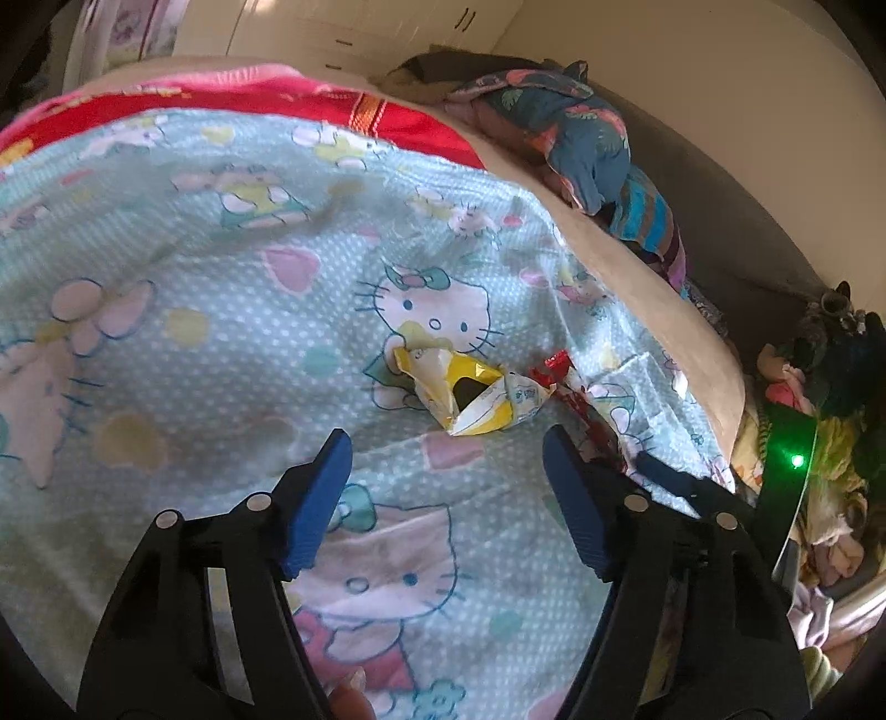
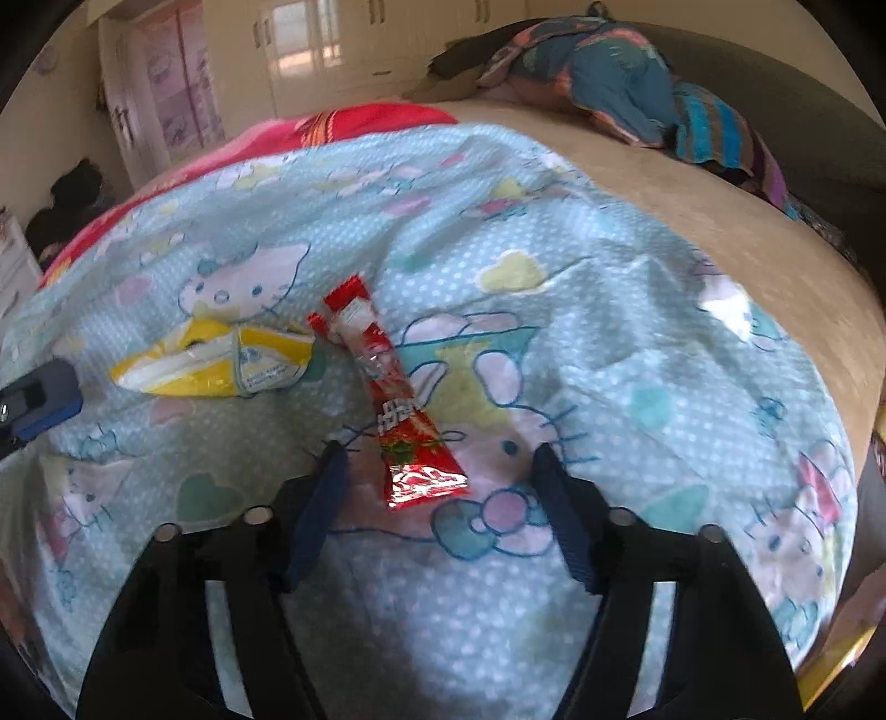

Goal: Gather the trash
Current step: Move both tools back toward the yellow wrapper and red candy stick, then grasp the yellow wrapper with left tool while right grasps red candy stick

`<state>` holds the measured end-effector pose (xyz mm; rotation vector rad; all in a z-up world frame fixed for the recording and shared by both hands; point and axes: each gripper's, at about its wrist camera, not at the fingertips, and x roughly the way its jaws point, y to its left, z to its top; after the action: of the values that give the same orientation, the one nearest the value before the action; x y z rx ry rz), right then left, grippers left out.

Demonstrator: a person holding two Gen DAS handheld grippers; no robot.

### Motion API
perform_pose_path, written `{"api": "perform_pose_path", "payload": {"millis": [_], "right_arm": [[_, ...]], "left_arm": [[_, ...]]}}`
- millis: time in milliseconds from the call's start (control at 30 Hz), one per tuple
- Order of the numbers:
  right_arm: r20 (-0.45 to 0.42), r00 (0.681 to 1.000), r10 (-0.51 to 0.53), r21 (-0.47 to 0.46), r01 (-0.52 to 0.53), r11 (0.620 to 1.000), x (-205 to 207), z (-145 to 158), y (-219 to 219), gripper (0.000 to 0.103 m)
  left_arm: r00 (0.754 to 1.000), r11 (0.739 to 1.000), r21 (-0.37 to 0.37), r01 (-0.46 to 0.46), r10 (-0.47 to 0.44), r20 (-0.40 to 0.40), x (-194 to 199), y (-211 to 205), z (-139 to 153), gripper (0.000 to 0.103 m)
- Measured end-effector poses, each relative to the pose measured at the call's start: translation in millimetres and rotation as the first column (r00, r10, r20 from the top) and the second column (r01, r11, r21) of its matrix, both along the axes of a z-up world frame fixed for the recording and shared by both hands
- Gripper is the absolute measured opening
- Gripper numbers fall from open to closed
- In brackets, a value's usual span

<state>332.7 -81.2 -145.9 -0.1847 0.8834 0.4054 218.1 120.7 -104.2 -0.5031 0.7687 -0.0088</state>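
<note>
Home bedroom, bed (image 2: pixel 692 183), cartoon blanket (image 2: pixel 554 310), wardrobe (image 2: pixel 310 50)

left claw (image 1: pixel 446 443) blk arms, blue ribbed pads, silver pins, right claw (image 2: pixel 437 457) same

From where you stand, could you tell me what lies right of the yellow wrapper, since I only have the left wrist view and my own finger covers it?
Observer: A long red wrapper lies flat on the blanket, whole in the right wrist view.
Operator: Is the right gripper holding it?
Observer: No, the right gripper is open, the wrapper's near end between its fingers, unpinched.
Operator: Do the two wrappers touch?
Observer: The yellow wrapper lies just left of it; contact is unclear.
</note>
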Motion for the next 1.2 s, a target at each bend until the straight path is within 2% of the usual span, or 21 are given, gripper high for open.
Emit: {"api": "perform_pose_path", "payload": {"millis": [33,100,200,267,333,400,500,667,867,1200], "right_arm": [[-0.005,1.000,0.011,0.003,-0.011,1.000,0,-1,1,0.048],[-0.002,1.000,0.023,0.011,-0.023,1.000,-2,-2,2,0.028],[0.003,1.000,0.023,0.050,-0.023,0.998,-9,0,-3,0.027],[0.008,1.000,0.018,0.079,-0.018,0.997,-17,1,-10,0.027],[0.008,1.000,0.007,0.108,-0.008,0.994,-24,3,-17,0.027],[0.007,1.000,-0.011,0.153,0.010,0.988,-35,6,-26,0.027],[0.021,0.999,-0.038,0.187,0.033,0.982,-49,9,-37,0.027],[0.052,0.995,-0.087,0.237,0.073,0.969,-72,17,-53,0.027],[0.156,0.979,-0.133,0.284,0.084,0.955,-106,48,-78,0.027],[0.143,0.967,-0.212,0.321,0.157,0.934,-130,63,-125,0.027]], "left_arm": [[1.000,1.000,-0.010,0.003,-0.003,-0.004,4,-1,-3,0.062],[1.000,0.999,-0.032,0.007,-0.007,-0.011,11,-1,-8,0.059],[1.000,0.997,-0.080,-0.007,0.006,-0.017,21,0,-16,0.049],[0.999,0.993,-0.114,-0.024,0.021,-0.024,26,2,-20,0.048],[0.999,0.989,-0.140,-0.036,0.032,-0.036,31,3,-24,0.040],[0.999,0.988,-0.146,-0.039,0.035,-0.030,33,3,-24,0.015],[1.000,0.993,-0.118,-0.020,0.019,-0.011,31,-1,-20,0.008],[0.998,0.998,-0.057,0.042,-0.039,0.046,14,-17,-5,0.006],[0.988,0.996,0.005,0.088,-0.088,0.124,-16,-40,16,0.006],[0.964,0.986,0.029,0.164,-0.167,0.207,-51,-72,53,0.006]]}}
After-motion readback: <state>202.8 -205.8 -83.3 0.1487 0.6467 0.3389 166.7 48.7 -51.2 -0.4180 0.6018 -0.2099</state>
